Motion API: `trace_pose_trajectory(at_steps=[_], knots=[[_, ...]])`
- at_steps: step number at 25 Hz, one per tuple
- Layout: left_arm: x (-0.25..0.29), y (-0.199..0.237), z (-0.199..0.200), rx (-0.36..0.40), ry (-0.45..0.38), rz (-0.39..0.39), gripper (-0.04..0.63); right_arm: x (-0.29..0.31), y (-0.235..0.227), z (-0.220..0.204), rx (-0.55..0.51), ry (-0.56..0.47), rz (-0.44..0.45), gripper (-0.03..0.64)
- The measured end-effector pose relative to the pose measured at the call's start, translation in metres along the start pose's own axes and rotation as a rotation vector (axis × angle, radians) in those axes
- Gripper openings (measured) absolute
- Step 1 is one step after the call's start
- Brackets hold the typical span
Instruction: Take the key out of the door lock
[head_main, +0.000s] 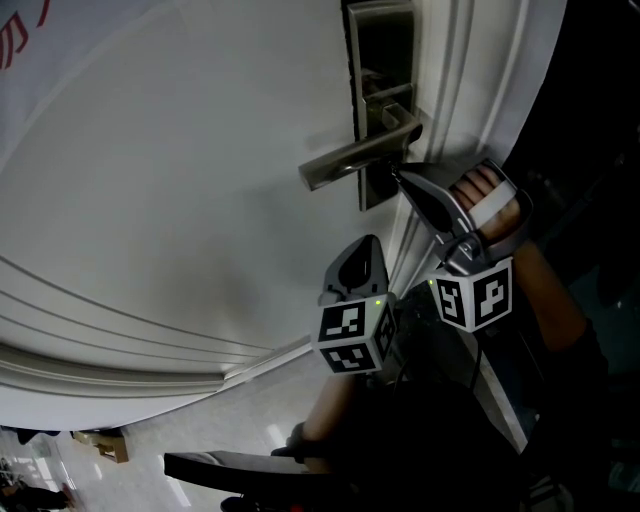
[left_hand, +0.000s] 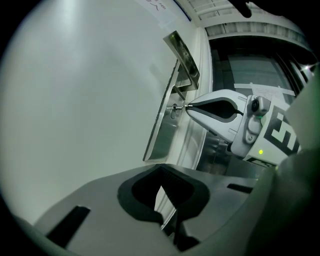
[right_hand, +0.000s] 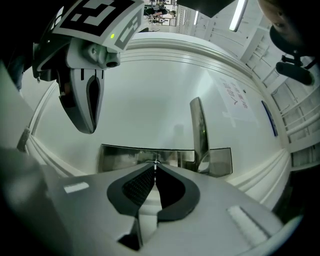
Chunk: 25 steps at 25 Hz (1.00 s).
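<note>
A steel lock plate (head_main: 385, 40) with a lever handle (head_main: 350, 160) sits on the white door (head_main: 180, 180). Below the handle, my right gripper (head_main: 393, 175) has its tips against the plate. In the right gripper view its jaws are shut (right_hand: 155, 165) on the small key (right_hand: 156, 161), which still sits in the lock. The left gripper view shows that key (left_hand: 174, 107) at the right gripper's tip (left_hand: 187, 106). My left gripper (head_main: 368, 245) hangs lower, close to the door, shut and holding nothing.
The door frame (head_main: 450, 90) runs just right of the lock plate. A hand (head_main: 490, 200) holds the right gripper. Pale floor (head_main: 150, 440) shows below the door's moulded edge.
</note>
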<state>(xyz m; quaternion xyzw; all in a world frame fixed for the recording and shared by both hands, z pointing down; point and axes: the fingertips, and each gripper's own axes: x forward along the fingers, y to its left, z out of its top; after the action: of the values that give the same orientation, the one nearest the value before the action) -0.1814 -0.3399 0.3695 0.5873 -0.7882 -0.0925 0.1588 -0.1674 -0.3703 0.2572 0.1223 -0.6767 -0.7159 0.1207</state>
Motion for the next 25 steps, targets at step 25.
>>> trace_pose_trajectory(at_steps=[25], knots=[[-0.0023,0.0045,0.0014,-0.004,-0.006,0.007,0.0,-0.0008,0.0007,-0.0005,-0.006,0.008,0.007,0.011]])
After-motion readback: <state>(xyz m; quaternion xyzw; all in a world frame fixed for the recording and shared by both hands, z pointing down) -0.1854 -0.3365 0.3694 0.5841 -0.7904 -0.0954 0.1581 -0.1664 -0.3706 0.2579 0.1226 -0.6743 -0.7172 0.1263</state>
